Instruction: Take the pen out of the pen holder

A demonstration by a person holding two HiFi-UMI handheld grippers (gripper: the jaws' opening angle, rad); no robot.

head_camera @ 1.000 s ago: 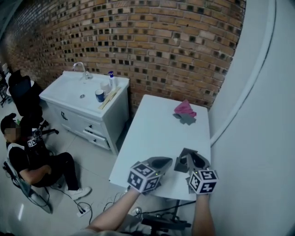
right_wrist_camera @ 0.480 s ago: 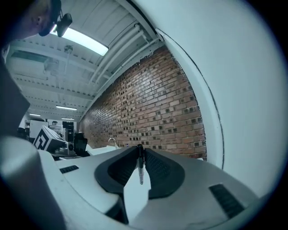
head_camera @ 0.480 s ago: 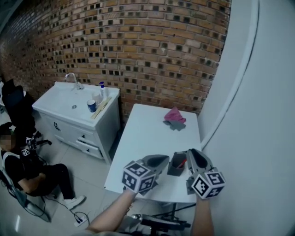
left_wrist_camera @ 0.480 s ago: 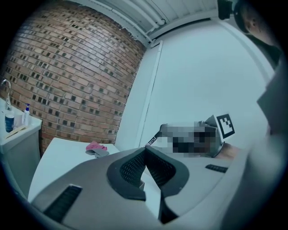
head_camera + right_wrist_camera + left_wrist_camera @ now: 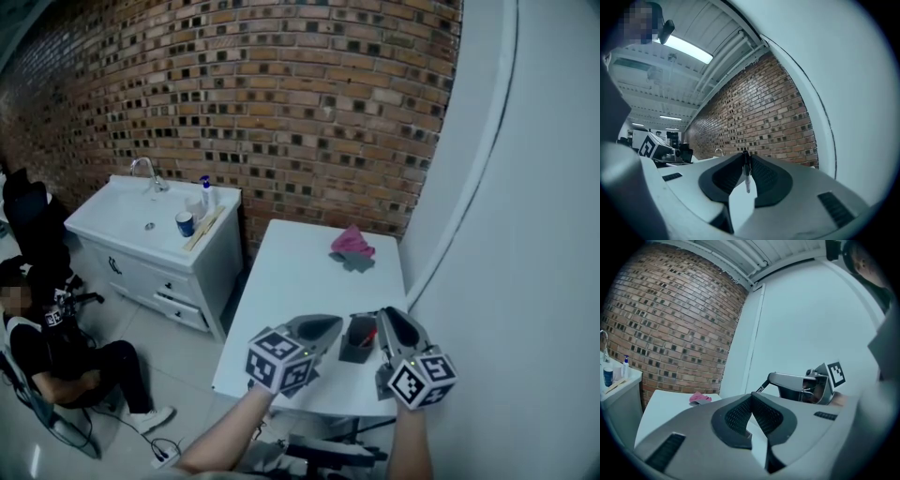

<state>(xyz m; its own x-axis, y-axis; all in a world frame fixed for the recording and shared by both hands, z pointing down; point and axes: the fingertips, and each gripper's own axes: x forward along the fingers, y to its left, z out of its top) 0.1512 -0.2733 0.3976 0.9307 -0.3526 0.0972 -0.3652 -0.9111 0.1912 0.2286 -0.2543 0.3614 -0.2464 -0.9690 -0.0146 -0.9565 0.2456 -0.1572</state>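
My right tool has the pen between its pads. The jaws are closing on it, and they pinch it at its dark upper end, so the lighter lower part hangs free under the tips. I hold it at the top because that end is the one that stands out of a holder, and a pen taken there can come straight up without scraping the wall. In the right gripper view nothing is around the lower end of the pen, so I judge that it is already clear of the pen holder.

The pen holder stands on the near right part of the desk, between my two tools, with the right tool just beside it and above it. Something red is inside it, but I cannot tell what it is.

My left tool is pressed together with nothing in it. It hovers just to the left of the holder and does not touch it. I think it waits there only to steady the holder if it tips.

The pink cloth lies at the far end of the desk, well apart, so it is not in my way.
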